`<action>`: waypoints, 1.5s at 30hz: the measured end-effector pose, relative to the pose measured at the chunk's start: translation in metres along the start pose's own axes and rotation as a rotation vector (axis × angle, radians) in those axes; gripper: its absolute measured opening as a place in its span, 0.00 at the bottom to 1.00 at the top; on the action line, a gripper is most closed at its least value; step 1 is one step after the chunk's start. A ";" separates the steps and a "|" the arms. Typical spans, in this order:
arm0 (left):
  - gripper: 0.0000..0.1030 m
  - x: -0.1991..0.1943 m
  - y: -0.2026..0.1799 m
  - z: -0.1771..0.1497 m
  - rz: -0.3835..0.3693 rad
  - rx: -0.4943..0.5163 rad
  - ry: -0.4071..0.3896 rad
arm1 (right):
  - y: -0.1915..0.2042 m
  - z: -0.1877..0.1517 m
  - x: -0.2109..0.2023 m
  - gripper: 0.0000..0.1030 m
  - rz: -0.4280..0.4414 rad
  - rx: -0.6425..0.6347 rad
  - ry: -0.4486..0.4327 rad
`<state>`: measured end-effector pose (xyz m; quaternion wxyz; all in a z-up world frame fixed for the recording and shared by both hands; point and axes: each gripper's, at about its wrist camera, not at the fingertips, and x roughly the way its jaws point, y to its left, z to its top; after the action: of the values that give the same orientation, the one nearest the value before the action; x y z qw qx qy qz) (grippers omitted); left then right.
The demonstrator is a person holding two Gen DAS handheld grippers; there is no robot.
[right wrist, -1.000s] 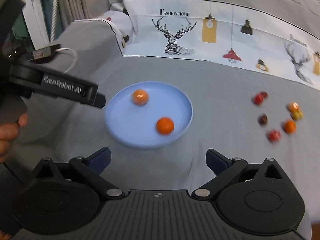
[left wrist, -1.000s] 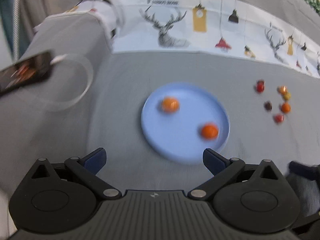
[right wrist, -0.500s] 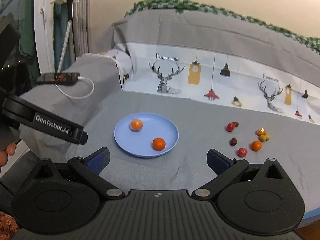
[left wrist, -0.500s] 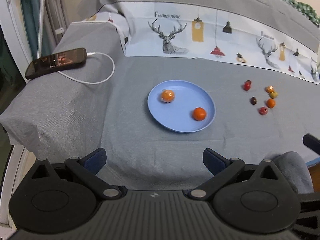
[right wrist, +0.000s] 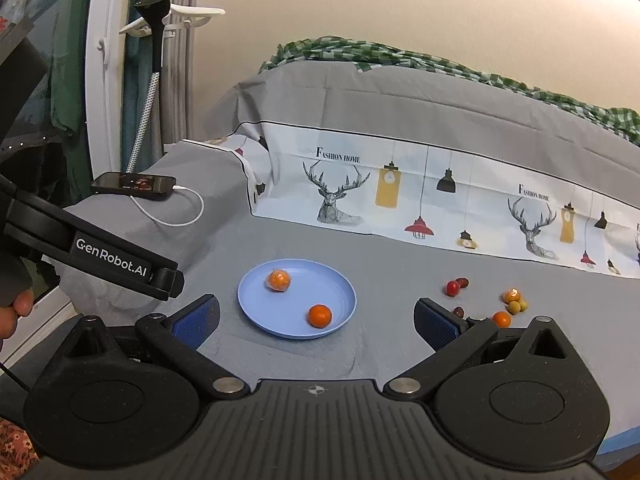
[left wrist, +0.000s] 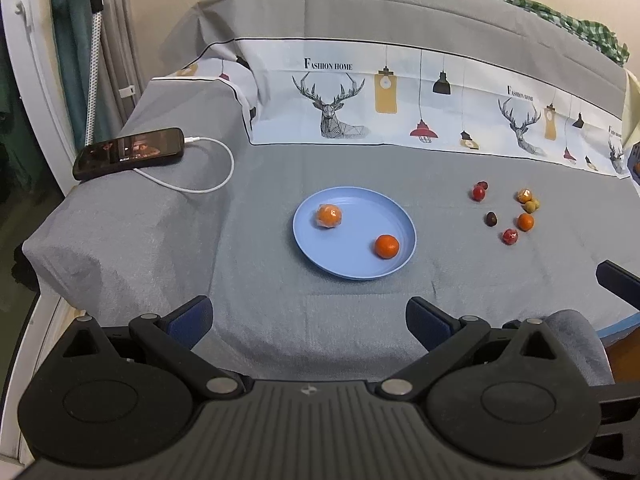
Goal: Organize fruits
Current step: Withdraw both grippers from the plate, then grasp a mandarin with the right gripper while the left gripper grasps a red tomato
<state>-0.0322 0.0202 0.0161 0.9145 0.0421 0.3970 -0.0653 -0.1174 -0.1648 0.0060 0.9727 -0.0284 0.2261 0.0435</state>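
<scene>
Lying near the middle of the grey cloth (left wrist: 280, 320), a blue plate (left wrist: 344, 264) holds two orange fruits: one that seems to be wrapped in clear film (left wrist: 329, 216) at the far left of the plate, and a bare one (left wrist: 387, 246) at the near right. The two are well apart from each other.

To the right of the plate, a loose cluster of small fruits is scattered on the cloth: two red ones (left wrist: 479, 191) at the far left of the group, a dark one (left wrist: 491, 219), a red one (left wrist: 510, 236) nearest the viewer, a small orange one (left wrist: 525, 222), and a yellowish clump (left wrist: 528, 200) whose pieces cannot be told apart clearly.

The left gripper (left wrist: 308, 316) is held near the front edge of the cloth with its blue-padded fingers spread wide and nothing between them. The right gripper (right wrist: 316, 320) is likewise spread wide and empty, with the plate seen between its fingers in the right wrist view.

At the far left, a phone (left wrist: 130, 152) rests on a raised fold of cloth, with a white cable (left wrist: 208, 184) plugged into it. A printed deer panel (left wrist: 336, 108) runs along the far side.
</scene>
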 end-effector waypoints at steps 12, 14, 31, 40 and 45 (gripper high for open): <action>1.00 0.002 0.000 0.002 0.012 0.015 0.002 | -0.003 -0.001 0.001 0.99 0.017 0.011 0.003; 1.00 0.003 -0.001 0.002 0.013 0.023 0.005 | -0.005 -0.002 0.003 0.99 0.019 0.017 0.009; 1.00 0.027 -0.008 0.003 0.043 0.045 0.066 | -0.017 -0.008 0.025 0.99 0.058 0.095 0.066; 1.00 0.067 -0.020 0.025 0.094 0.054 0.126 | -0.076 -0.021 0.067 0.99 -0.065 0.307 0.100; 1.00 0.109 -0.056 0.058 0.065 0.072 0.145 | -0.132 -0.040 0.101 0.99 -0.223 0.415 0.137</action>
<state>0.0746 -0.0517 -0.0253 0.8829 0.0923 0.4580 -0.0463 -0.0317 -0.2917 -0.0701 0.9388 0.1444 0.2913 -0.1137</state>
